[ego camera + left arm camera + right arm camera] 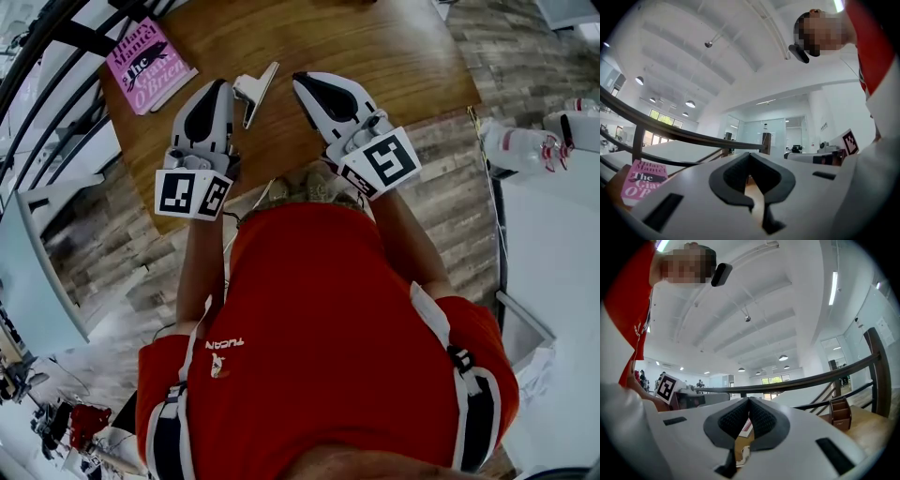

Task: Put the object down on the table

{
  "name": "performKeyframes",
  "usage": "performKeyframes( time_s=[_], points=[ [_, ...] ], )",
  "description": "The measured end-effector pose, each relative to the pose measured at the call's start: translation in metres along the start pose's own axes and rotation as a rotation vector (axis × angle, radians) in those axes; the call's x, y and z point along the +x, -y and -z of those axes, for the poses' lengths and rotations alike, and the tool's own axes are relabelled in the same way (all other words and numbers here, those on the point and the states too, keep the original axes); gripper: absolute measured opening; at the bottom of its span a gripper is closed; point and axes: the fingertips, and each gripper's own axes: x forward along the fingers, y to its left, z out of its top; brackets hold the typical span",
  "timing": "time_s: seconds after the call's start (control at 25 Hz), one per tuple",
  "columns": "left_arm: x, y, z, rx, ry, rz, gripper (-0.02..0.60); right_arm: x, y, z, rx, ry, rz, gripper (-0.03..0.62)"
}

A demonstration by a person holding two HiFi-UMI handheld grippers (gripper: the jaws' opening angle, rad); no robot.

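Observation:
A pale grey, wedge-shaped clip-like object [255, 90] lies on the round wooden table [375, 47], between the two grippers' tips. My left gripper [223, 86] points at the table just left of the object; in the left gripper view its dark pads [750, 158] meet with nothing between them, so it is shut and holds nothing. My right gripper [302, 81] hovers just right of the object. Its ribbed pads [749, 403] also stand together, shut, and hold nothing. Whether either tip touches the object I cannot tell.
A pink paperback [148, 62] lies on the table at the far left, also seen as the pink book [640, 180]. Plastic bottles [525, 148] lie on a white surface to the right. A small wooden holder [840, 416] stands on the table. Dark railings run along the left.

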Motion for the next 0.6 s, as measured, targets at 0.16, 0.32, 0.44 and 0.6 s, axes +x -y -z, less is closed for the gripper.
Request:
performKeyframes(
  time_s=[0.16,0.32,0.44,0.6],
  points=[
    [-0.005,0.009,-0.015,0.015,0.026,0.014,0.009,-0.005,-0.005,-0.006,-0.013,0.019,-0.003,0.025],
    [-0.007,0.02,-0.029,0.044,0.046,0.028,0.009,-0.011,-0.007,-0.013,-0.027,0.038,0.006,0.025],
    [-0.008,0.022,-0.033,0.058,0.051,0.036,0.009,-0.012,-0.006,-0.014,-0.038,0.044,0.017,0.025],
    [-0.008,0.022,-0.032,0.054,0.049,0.036,0.009,-0.013,-0.006,-0.014,-0.052,0.039,0.024,0.025]
  ],
)
